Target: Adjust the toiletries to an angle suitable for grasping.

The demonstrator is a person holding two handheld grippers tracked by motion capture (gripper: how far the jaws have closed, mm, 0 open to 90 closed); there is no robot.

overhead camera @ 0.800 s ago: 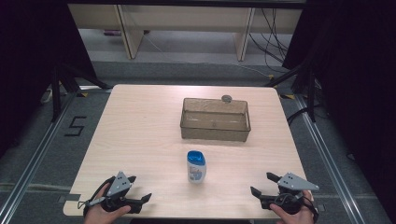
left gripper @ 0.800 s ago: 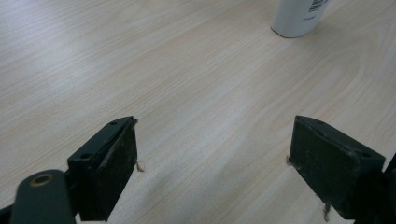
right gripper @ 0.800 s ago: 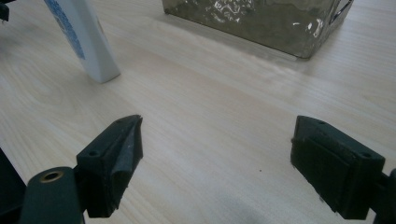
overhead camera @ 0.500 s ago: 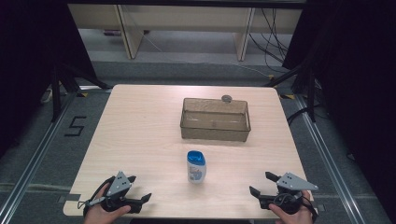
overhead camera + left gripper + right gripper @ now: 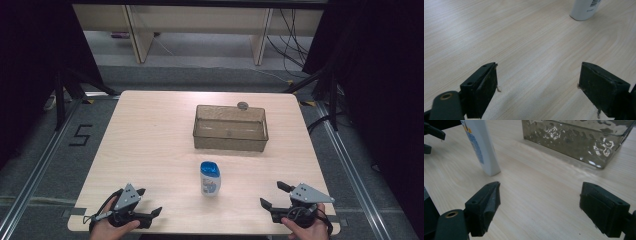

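A white bottle with a blue cap (image 5: 210, 178) stands upright near the table's front middle. Behind it sits a clear smoky plastic bin (image 5: 230, 128), apparently empty. My left gripper (image 5: 148, 202) rests open at the front left corner, held by a hand. In the left gripper view its jaws stand wide apart over bare wood (image 5: 539, 77), and the bottle's base (image 5: 585, 9) shows at the top right. My right gripper (image 5: 274, 195) rests open at the front right. The right gripper view has the bottle (image 5: 480, 145) at upper left and the bin (image 5: 576, 140) ahead.
A small grey round object (image 5: 243, 105) lies just behind the bin's far rim. The light wooden table (image 5: 150, 140) has wide bare areas left of the bin. Dark curtains, shelf legs and cables surround the table on the floor.
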